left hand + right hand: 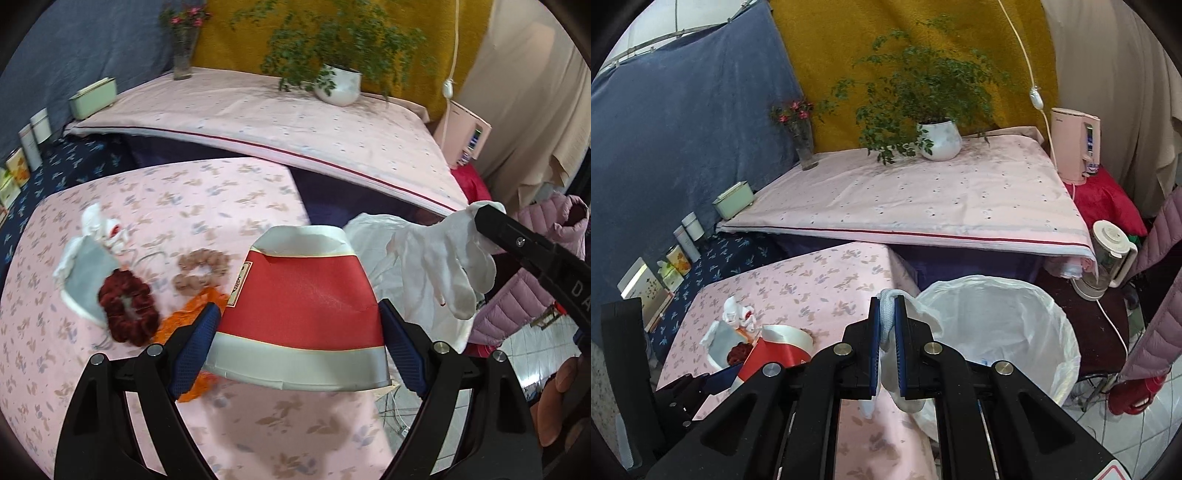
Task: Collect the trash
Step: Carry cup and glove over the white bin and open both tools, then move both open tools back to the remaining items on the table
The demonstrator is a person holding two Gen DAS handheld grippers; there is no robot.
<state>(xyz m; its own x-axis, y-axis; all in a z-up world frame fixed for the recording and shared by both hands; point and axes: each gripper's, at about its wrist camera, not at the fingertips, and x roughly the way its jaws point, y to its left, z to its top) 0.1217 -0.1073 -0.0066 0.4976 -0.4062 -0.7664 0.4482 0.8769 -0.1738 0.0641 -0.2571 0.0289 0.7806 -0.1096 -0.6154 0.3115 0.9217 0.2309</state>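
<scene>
Big white-lined bin [1008,325] sits just off the corner of the pink floral table [92,369], nothing visible inside it from here. Left gripper [299,336] is clamped wide around an upside-down red paper cup [303,306], lifted clear of the cloth. Right gripper [886,354] is pinched tight on a white glove [439,254], near the bin's rim. Left behind: crumpled tissue [105,229], and scrunchies [127,308] that may not be trash.
</scene>
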